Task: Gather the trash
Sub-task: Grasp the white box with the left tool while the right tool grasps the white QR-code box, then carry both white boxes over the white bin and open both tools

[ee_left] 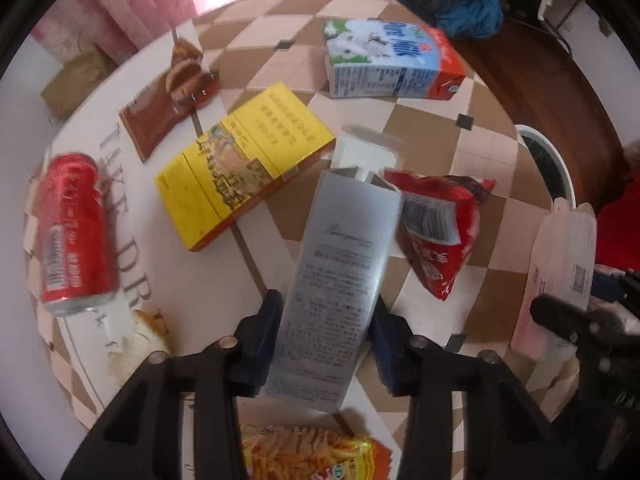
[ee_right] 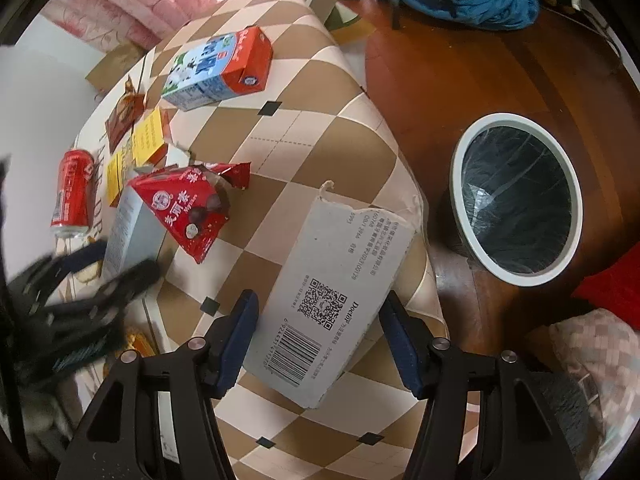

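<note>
Trash pickup barely begun; bin [ee_right: 516, 200] looks empty.
Left gripper [ee_left: 326, 344] fingers clamp silver box [ee_left: 340, 276]; right gripper [ee_right: 320, 344] fingers straddle white box [ee_right: 332, 292], contact unclear; the can [ee_left: 72, 232] and the carton [ee_left: 392, 64] lie on the surface [ee_right: 320, 92].

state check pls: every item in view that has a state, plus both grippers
silver box: lying flat, top flaps open, between the left gripper pads.
white carton: lying flat, far end torn open, between the right gripper pads; contact unclear.
red can: on its side.
milk carton: on its side, closed.
yellow box: flat, closed.
red snack bag: torn open, crumpled.
bin: upright, lined, looks empty.
</note>
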### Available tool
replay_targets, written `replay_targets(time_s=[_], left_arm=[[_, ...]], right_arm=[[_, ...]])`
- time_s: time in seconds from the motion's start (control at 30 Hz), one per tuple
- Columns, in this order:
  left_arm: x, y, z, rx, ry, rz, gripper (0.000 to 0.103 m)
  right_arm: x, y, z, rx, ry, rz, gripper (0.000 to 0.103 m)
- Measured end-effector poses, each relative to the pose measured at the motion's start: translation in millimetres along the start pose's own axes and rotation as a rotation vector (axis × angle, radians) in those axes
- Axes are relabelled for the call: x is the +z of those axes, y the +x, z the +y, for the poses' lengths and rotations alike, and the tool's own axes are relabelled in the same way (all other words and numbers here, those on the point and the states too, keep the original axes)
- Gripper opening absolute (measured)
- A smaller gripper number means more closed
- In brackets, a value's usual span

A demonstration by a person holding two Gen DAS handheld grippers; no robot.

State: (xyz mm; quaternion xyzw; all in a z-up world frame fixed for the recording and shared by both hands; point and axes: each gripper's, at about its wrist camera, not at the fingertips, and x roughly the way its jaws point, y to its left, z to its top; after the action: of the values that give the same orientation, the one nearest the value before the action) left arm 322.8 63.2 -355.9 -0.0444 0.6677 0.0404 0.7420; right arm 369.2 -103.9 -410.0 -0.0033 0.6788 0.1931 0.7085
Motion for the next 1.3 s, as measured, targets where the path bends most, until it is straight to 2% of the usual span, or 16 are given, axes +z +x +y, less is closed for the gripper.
replay_targets(time_s=[0.07, 0.1, 0.13, 0.27, 0.3, 0.33, 0.53, 0.67, 0.7, 0.73, 0.9, 1.07, 1.2, 1.3], left_arm=[[-2.6, -3.2, 7.8, -0.040, -0.065, 0.005, 0.036], [-3.2, -4.4, 9.5, -0.028, -0.085, -0.001, 0.036], [-8.4, -6.4, 13.7, -0.008, -0.112, -0.003, 0.036], [-31.9, -10.8, 33.9, -0.012, -0.247, -0.011, 0.035], [-36.1, -11.5, 37.7, -0.016, -0.264, -0.015, 0.035], [-39.5, -11.8, 41.3, -0.014, -0.278, -0.017, 0.035], [-38.1, -8.7, 43.6, 0.013, -0.261, -0.030, 0.036], [-32.1, -7.0, 39.6, 0.036, -0.252, -0.042, 0.036], [-25.1, -5.0, 20.0, 0.043, -0.251, -0.046, 0.036], [-22.5, -3.3, 17.1, 0.047, -0.247, -0.051, 0.035], [-32.3, -8.0, 12.2, 0.079, -0.259, -0.065, 0.034], [-53.6, -50.1, 5.7, 0.119, -0.278, -0.144, 0.034], [-73.9, -90.2, -6.8, 0.162, -0.294, -0.235, 0.034], [-87.4, -114.4, -12.9, 0.165, -0.310, -0.290, 0.034]], right_arm=[[-0.7, 0.7, -0.6, -0.022, -0.010, -0.014, 0.072], [-1.0, 0.7, -1.5, -0.026, -0.005, -0.026, 0.073], [-1.9, 0.8, -3.4, -0.023, 0.012, -0.037, 0.073], [-5.5, -1.8, -3.7, -0.003, 0.067, -0.104, 0.073], [-6.6, -1.5, -0.6, -0.008, 0.064, -0.118, 0.069], [-7.3, -0.9, 3.4, -0.016, 0.051, -0.131, 0.058], [-9.6, 3.8, 26.6, -0.077, -0.076, -0.152, 0.053], [-8.4, 4.2, 27.5, -0.088, -0.083, -0.151, 0.053], [-9.0, 4.5, 27.6, -0.090, -0.082, -0.154, 0.053], [-9.6, 4.6, 27.7, -0.092, -0.084, -0.156, 0.053], [-12.7, 4.9, 30.0, -0.106, -0.104, -0.170, 0.052], [-17.8, -5.0, 14.2, -0.016, -0.053, -0.177, 0.049], [-30.9, -24.8, 11.7, 0.035, -0.076, -0.212, 0.049], [-41.4, -44.9, 11.2, 0.075, -0.099, -0.238, 0.049]])
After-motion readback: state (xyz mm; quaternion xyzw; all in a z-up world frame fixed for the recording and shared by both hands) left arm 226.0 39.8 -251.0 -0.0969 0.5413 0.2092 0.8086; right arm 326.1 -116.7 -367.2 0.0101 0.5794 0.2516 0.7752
